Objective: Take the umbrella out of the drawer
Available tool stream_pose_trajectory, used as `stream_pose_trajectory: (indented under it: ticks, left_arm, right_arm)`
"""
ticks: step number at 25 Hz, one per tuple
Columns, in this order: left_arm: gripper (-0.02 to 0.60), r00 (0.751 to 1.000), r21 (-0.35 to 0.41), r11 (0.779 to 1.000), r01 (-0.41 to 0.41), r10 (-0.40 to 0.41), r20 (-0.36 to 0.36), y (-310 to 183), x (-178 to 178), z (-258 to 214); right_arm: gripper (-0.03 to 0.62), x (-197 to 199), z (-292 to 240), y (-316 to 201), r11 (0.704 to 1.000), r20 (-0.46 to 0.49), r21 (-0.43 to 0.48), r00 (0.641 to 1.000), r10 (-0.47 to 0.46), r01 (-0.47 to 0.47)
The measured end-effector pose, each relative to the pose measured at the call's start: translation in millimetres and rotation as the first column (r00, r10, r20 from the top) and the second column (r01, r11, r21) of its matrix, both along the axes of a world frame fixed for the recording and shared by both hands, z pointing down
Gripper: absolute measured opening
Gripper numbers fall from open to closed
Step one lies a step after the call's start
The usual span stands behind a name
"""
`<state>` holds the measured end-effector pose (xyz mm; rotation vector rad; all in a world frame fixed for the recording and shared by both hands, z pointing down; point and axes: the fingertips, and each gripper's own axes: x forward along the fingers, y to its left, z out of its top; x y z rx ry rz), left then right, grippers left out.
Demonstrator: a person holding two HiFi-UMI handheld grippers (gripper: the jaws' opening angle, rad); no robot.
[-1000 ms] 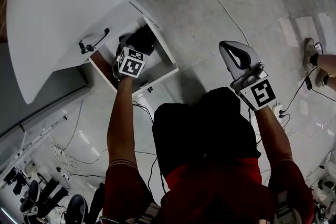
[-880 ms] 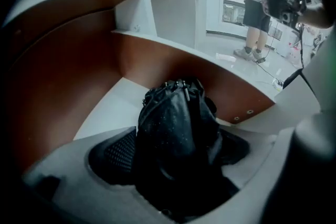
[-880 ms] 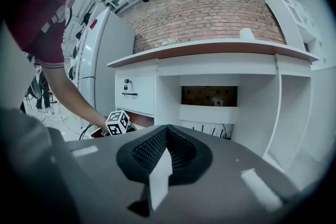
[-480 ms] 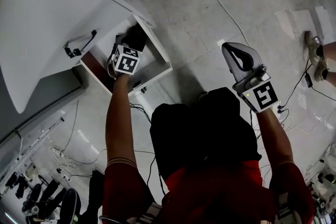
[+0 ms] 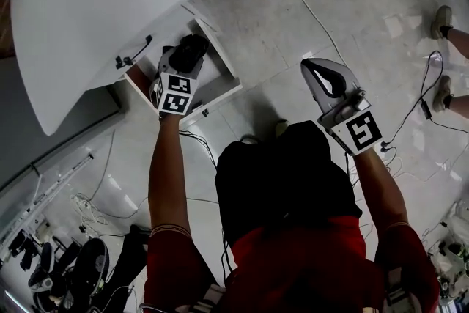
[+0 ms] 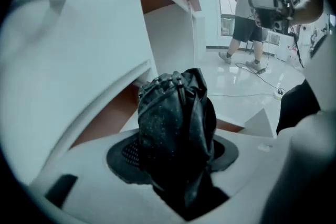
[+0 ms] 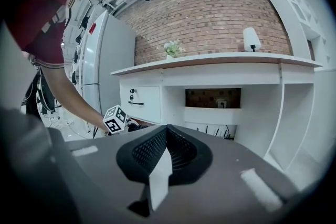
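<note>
While left gripper [image 5: 186, 59] jaws close round one umbrella [image 6: 176, 123] | one drawer [image 5: 223, 88] open

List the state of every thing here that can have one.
left gripper, fingers closing, gripping the umbrella
umbrella, folded, held in the left gripper
drawer, pulled open
right gripper, fingers together, empty
cabinet front with handle, closed

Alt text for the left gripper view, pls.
A folded black umbrella fills the centre, between the closing jaws of the left gripper. White cabinet panels rise at left; a person stands far off on a glossy floor.
</note>
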<state>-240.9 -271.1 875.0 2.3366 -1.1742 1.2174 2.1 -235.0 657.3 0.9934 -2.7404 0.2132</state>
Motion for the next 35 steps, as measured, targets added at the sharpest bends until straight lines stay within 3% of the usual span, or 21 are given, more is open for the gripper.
stream_pose_trajectory:
  ticks: [11, 20, 24, 29, 35]
  left_arm:
    - [0.244, 0.993, 0.127, 0.991, -0.043, 0.057, -0.108, 42.8, 41.6, -181.1]
    - [0.244, 0.965, 0.234, 0.971, 0.05, 0.013, -0.263, 84.3, 81.4, -340.1]
    - [0.244, 0.944, 0.287, 0.95, 0.124, -0.023, -0.33, 104.3, 88.8, -404.0]
    - [0.244, 0.906, 0.355, 0.909, 0.22, -0.055, -0.419, 131.0, 99.5, -481.9]
    - [0.244, 0.88, 0.415, 0.864, 0.287, -0.066, -0.47, 168.1, 106.3, -553.0]
  right_arm:
    - [0.012, -17.9, -128.1, 17.8, 0.999, 0.026, -0.007, 0.999, -0.031, 0.032]
    - [0.012, -19.4, -224.3, 41.5, 0.998, 0.076, 0.0, 0.995, -0.063, 0.063]
    - [0.012, -23.0, -262.5, 52.2, 0.997, 0.119, 0.014, 0.99, -0.079, 0.078]
    - [0.012, -26.3, -312.8, 71.9, 0.993, 0.166, 0.05, 0.979, -0.118, 0.111]
    - [0.012, -21.8, -361.8, 96.6, 0.986, 0.221, 0.082, 0.962, -0.161, 0.146]
